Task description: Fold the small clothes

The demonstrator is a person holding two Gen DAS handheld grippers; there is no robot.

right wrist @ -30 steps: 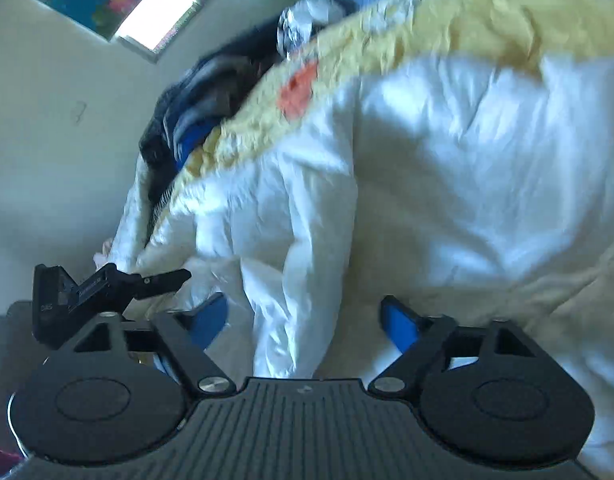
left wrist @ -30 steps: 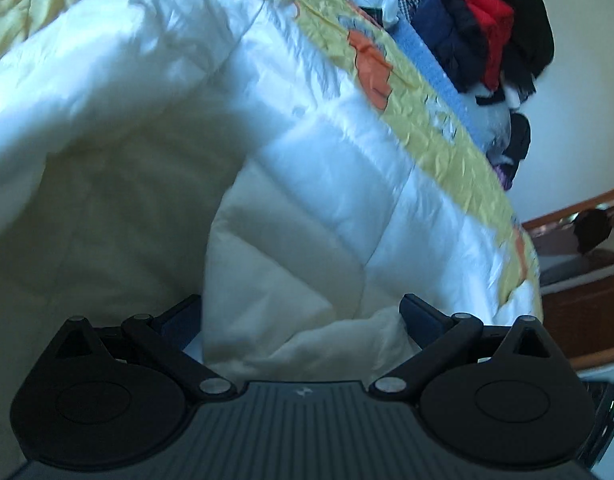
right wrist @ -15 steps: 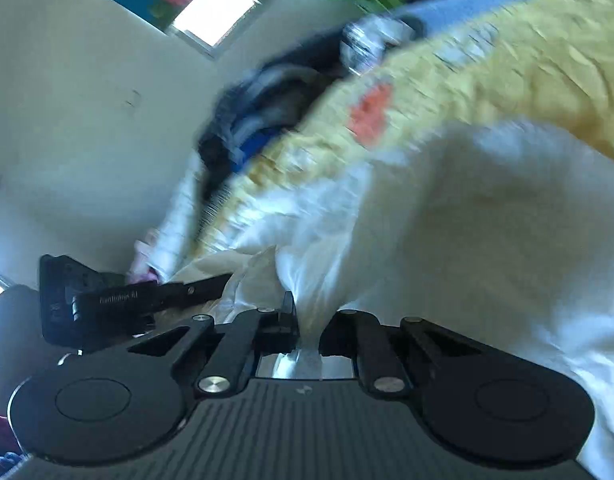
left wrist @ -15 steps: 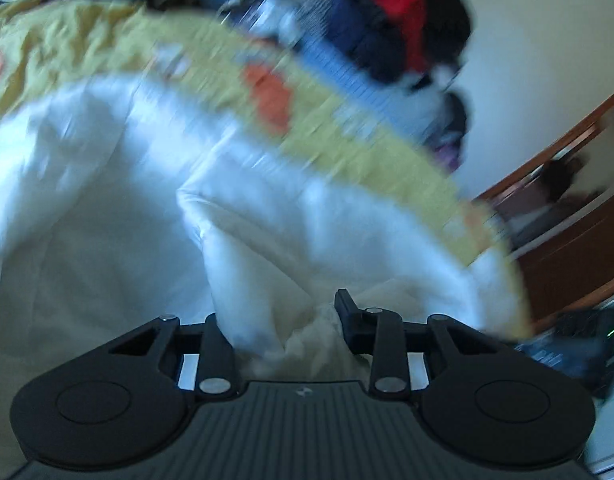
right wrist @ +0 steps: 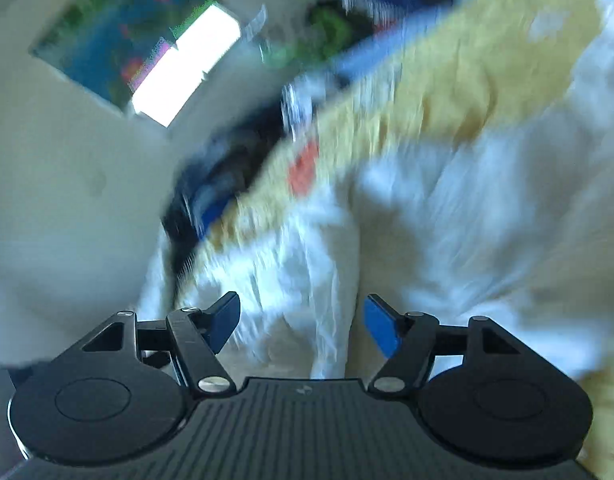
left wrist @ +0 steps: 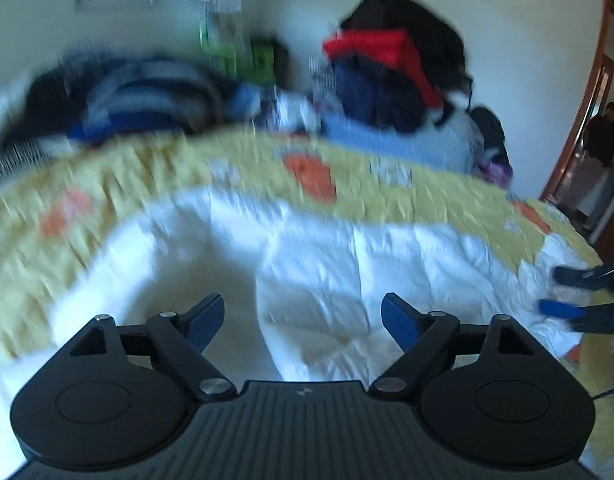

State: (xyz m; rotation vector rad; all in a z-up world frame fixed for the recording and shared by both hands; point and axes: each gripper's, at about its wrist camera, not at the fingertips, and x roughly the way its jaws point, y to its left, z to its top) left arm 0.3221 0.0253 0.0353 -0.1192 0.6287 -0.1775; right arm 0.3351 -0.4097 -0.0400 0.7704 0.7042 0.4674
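On yellow bedspread (left wrist: 427, 196), white garment (left wrist: 327, 280) lies beyond both pairs of released fingers (left wrist: 399, 316).

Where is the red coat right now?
In the left wrist view the red coat sits upper right of centre, on the heap of dark clothes against the far wall, beyond the yellow bedspread and the white garment.

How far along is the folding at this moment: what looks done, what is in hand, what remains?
Done: the white garment lies on the yellow bedspread with one part doubled over, though blur hides how neatly. In hand: nothing; the left gripper and right gripper are both open, jaws apart above the cloth. Left: any further folds, and the clothes pile behind looks unfolded.
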